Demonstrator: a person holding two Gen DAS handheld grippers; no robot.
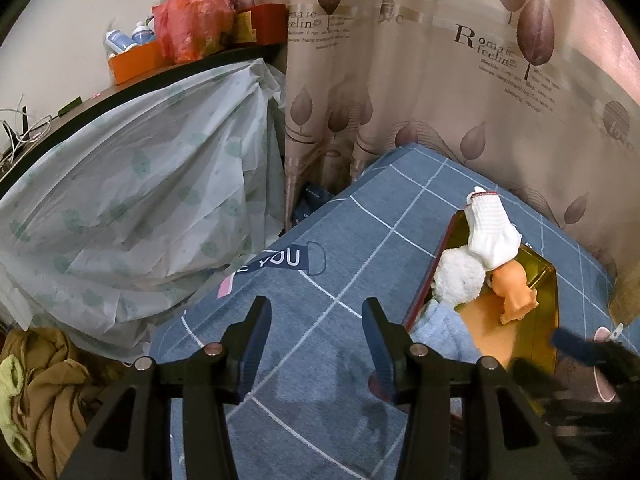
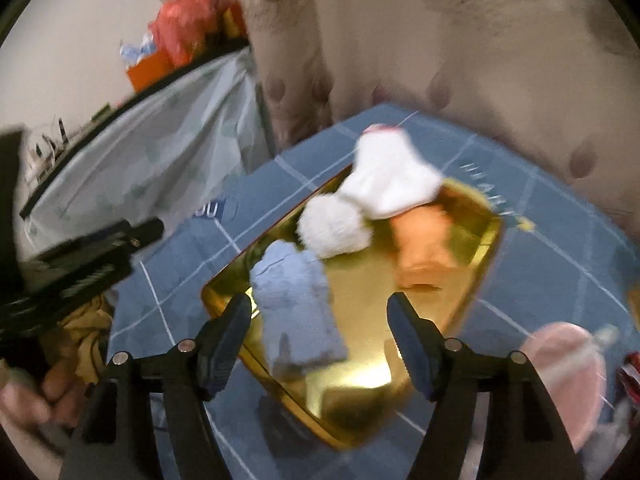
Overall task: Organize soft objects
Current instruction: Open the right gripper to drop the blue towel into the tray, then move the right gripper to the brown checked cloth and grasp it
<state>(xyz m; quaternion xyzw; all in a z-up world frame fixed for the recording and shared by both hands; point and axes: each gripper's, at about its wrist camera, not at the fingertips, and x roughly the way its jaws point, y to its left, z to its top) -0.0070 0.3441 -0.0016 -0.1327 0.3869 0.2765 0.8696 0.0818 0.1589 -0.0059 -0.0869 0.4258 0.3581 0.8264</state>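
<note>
A shiny gold tray (image 2: 472, 264) lies on the blue checked bedsheet (image 1: 320, 280). In it are a light blue cloth (image 2: 296, 304), a white fluffy ball (image 2: 332, 228), white socks (image 2: 388, 184) and an orange soft toy (image 2: 424, 244). The same tray (image 1: 540, 312) shows at the right of the left wrist view with the socks (image 1: 492, 232), ball (image 1: 460, 276), toy (image 1: 512, 288) and cloth (image 1: 444, 332). My left gripper (image 1: 316, 320) is open and empty over the sheet, left of the tray. My right gripper (image 2: 320, 320) is open and empty above the tray's near end, by the blue cloth. The right wrist view is blurred.
A pink soft item (image 2: 568, 372) lies on the sheet right of the tray. A plastic-covered bundle (image 1: 132, 200) fills the left, under a dark shelf with a red bag (image 1: 196, 20). A leaf-patterned curtain (image 1: 440, 80) hangs behind. Brown clothes (image 1: 44, 392) are piled at lower left.
</note>
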